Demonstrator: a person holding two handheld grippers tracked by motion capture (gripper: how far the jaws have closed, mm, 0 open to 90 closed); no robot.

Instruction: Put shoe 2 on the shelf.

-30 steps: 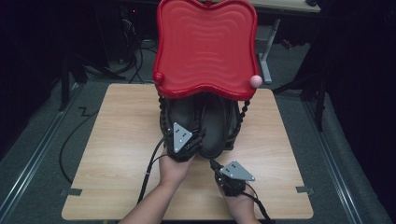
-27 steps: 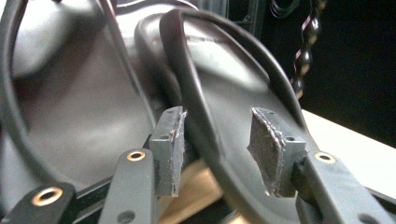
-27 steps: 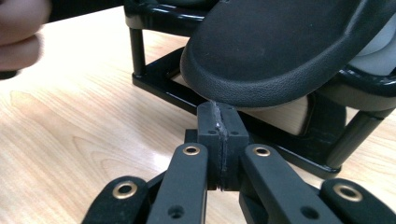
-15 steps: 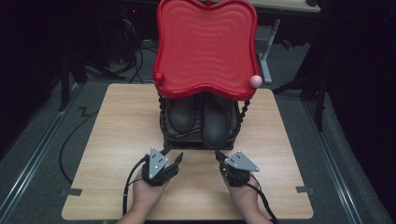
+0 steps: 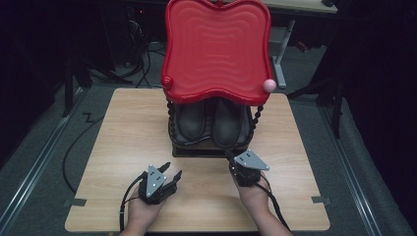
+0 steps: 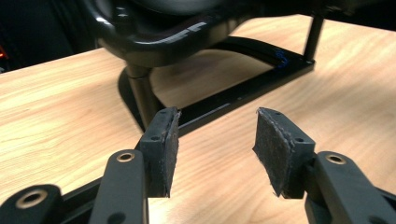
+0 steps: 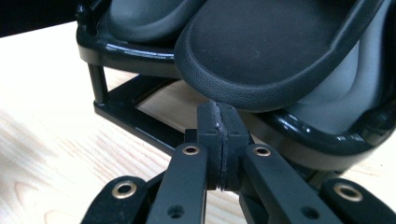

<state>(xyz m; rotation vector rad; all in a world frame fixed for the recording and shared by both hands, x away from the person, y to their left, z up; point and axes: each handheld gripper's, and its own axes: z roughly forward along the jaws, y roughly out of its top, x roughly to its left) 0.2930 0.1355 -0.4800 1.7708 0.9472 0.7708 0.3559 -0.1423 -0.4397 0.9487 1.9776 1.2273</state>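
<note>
Pair of dark leather shoes: seated on black two-tier rack. Left gripper: withdrawn to counter, jaws just spreading, empty. Right gripper: jaws pressed together beside rack. Placement judged finished.

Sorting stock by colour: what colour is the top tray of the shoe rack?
Red, with a wavy ribbed surface; the top tray shows best in the high view.

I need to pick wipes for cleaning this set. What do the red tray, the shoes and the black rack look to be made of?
Red tray: likely moulded plastic, semi-gloss, with rippled ridges and soft highlights.
Shoes: probably leather or a leather-like synthetic, matte, with fine pebbled grain at the toe edge.
Rack: glossy black, sharp reflections on its lower shelf; painted metal or hard plastic, hard to tell.
</note>
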